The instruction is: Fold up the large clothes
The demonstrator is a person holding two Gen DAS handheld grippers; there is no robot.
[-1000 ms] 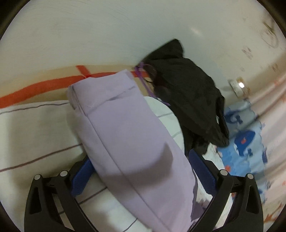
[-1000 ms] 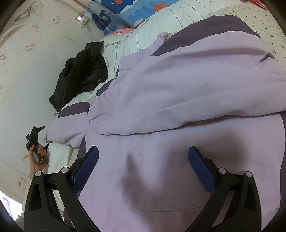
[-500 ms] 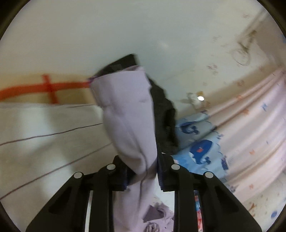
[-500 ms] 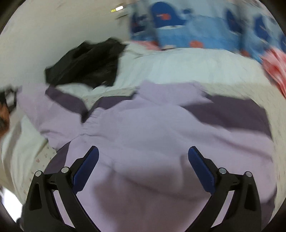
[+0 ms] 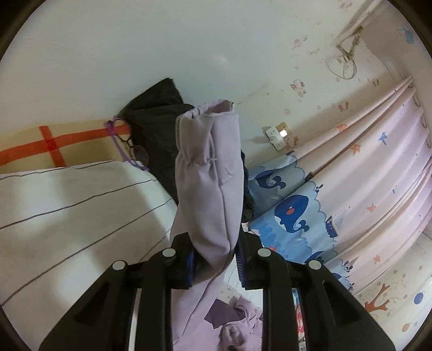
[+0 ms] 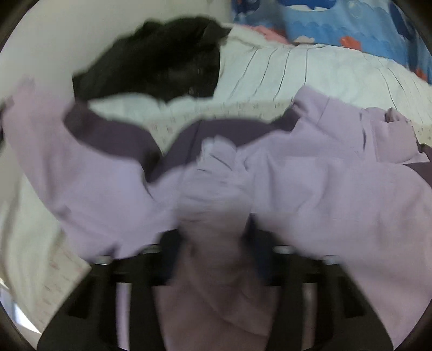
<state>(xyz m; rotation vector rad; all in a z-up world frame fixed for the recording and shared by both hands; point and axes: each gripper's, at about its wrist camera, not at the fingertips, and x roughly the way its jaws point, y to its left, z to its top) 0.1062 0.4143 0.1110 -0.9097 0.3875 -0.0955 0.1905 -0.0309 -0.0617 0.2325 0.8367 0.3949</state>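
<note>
Left wrist: black jacket behind sleeve.

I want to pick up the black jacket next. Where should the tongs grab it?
Probably the raised top fold of the black jacket, coming from above. It lies crumpled in a heap on the bed against the wall, so the wall side looks blocked. That view is blurred, so finer edges are unclear.

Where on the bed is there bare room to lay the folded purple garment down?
Bare striped white bedding lies between the black jacket and the whale-print curtain, beyond the purple garment. The near side is crowded: the garment sprawls across it, with both claws shut on its fabric, left claw and right claw.
</note>
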